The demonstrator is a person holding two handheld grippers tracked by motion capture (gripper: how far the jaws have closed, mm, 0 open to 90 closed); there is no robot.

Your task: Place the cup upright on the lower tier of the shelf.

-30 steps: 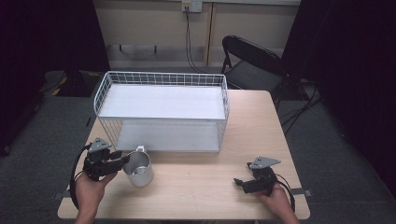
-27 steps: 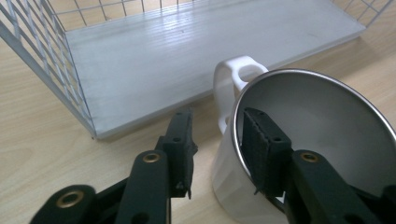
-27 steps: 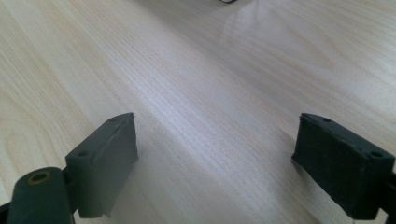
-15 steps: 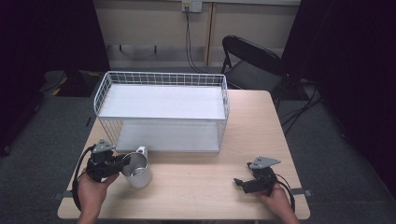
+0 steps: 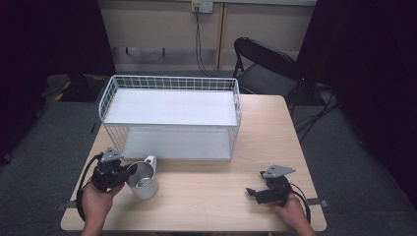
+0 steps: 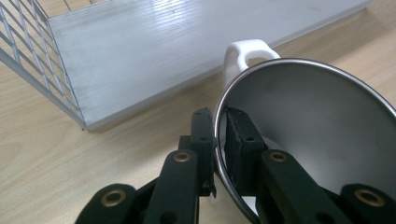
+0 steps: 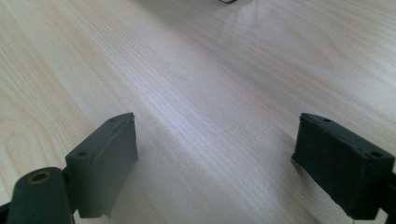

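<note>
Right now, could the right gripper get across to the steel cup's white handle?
Probably yes. The right gripper rests open on bare table, nothing between it and the steel cup. The white handle faces the wire basket, clear of the left gripper clamping the near rim.

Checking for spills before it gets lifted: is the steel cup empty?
It looks empty: the steel cup with a white handle shows bare shiny inner wall, no liquid visible, though its bottom is partly hidden.
</note>
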